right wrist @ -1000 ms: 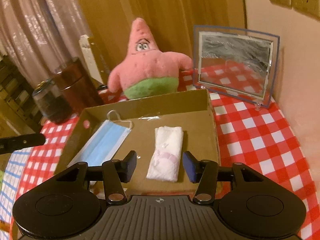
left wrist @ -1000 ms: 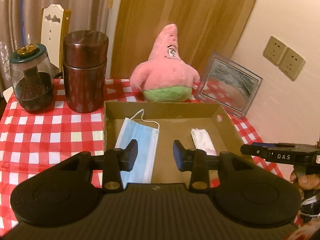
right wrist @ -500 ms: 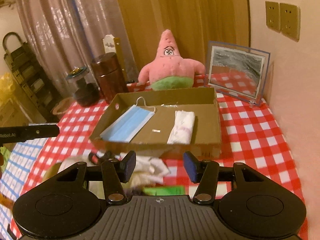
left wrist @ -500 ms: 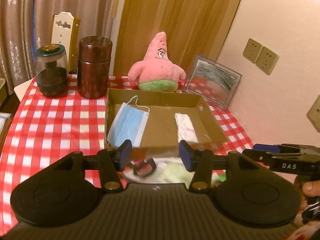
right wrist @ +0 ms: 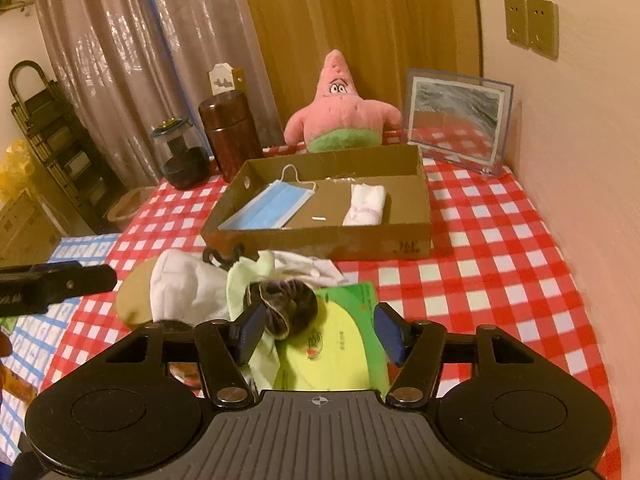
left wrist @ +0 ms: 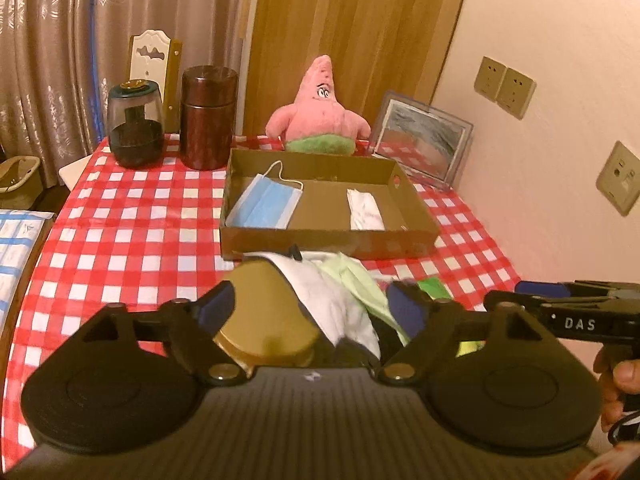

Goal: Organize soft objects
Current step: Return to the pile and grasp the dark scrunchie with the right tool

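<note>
Left gripper [left wrist: 308, 310]: your jaws are spreading wide, gripping nothing; cloths [left wrist: 340, 300] lying just ahead.
Right gripper [right wrist: 318, 330]: your jaws are widening, empty; scrunchie [right wrist: 288, 308] sitting by left finger.

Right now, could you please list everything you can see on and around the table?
cardboard tray: 1, brown, mid-table
face mask: 1, blue, tray's left side
folded tissue: 1, white, tray's right side
star plush: 1, pink and green, behind tray
picture frame: 1, clear, by the wall
canister: 1, dark brown, back left
glass jar: 1, dark contents, left of canister
cloths: white and pale green, heaped before tray
scrunchie: 1, dark, on the heap
packet: 1, green-yellow, under heap
round lid: 1, tan, beside cloths
tablecloth: 1, red-white check
left claw: open, nothing held
right claw: open, nothing held
</note>
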### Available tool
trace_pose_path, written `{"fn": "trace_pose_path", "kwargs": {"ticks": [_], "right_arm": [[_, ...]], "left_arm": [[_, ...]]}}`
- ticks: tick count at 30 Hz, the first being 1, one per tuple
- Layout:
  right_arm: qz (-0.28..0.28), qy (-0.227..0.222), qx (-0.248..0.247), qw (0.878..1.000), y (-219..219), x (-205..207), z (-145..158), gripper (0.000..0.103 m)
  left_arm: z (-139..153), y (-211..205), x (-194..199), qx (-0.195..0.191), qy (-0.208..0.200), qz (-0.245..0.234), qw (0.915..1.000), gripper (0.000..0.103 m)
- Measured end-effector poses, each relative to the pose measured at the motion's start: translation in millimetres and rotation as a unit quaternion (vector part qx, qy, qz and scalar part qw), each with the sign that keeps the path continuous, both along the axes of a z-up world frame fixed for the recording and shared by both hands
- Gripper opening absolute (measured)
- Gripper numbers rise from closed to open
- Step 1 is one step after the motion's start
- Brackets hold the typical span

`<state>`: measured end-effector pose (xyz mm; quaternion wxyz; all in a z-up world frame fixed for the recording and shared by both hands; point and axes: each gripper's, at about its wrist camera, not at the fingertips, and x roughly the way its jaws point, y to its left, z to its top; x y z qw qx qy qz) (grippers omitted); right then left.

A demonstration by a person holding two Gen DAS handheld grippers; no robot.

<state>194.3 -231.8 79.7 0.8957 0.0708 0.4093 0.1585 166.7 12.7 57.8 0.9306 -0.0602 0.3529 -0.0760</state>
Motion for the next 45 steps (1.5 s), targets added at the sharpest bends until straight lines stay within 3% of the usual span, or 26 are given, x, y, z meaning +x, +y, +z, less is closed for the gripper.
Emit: {"fn": "trace_pose_path", "kwargs": {"ticks": [8, 13, 26, 33, 36, 41, 45], "right_arm": [[0.015, -0.001, -0.003, 1.000, 6.8, -2.1, -3.7, 0.063], [0.022, 0.000, -0.007, 1.000, 14.1, 7.1, -10.7, 0.063], [0.064, 0.010, -0.022, 0.998, 40.5, 35.1, -37.9, 0.063], [0.069, 0.026, -0.013, 0.997, 44.0, 49.9, -50.1, 0.063], [0.074, 0.035, -0.005, 0.997, 46.3, 52.8, -54.5, 0.054], [0.079, 0.040, 0.007, 0.996, 48.6, 52.7, -57.3, 0.027], [0.078, 0.029, 0.007, 0.997, 47.5, 46.8, -52.8, 0.015]], "left_arm": [[-5.7, -16.8, -9.4, 0.056, -0.024, -0.011, 0.9981, 0.087], [-7.6, -18.6, -4.9, 0.066, -0.021, -0.014, 0.9975, 0.087], [-19.2, -11.7, 12.2, 0.031, 0.001, 0.002, 0.9995, 0.087], [-20.9, -8.1, 17.0, 0.030, 0.001, 0.009, 0.9995, 0.087], [-22.1, -7.8, 18.4, 0.028, 0.002, 0.009, 0.9996, 0.086], [-26.5, -8.4, 19.2, 0.027, 0.008, 0.005, 0.9996, 0.087], [-27.8, -12.2, 19.9, 0.027, 0.010, 0.000, 0.9996, 0.086]]}}
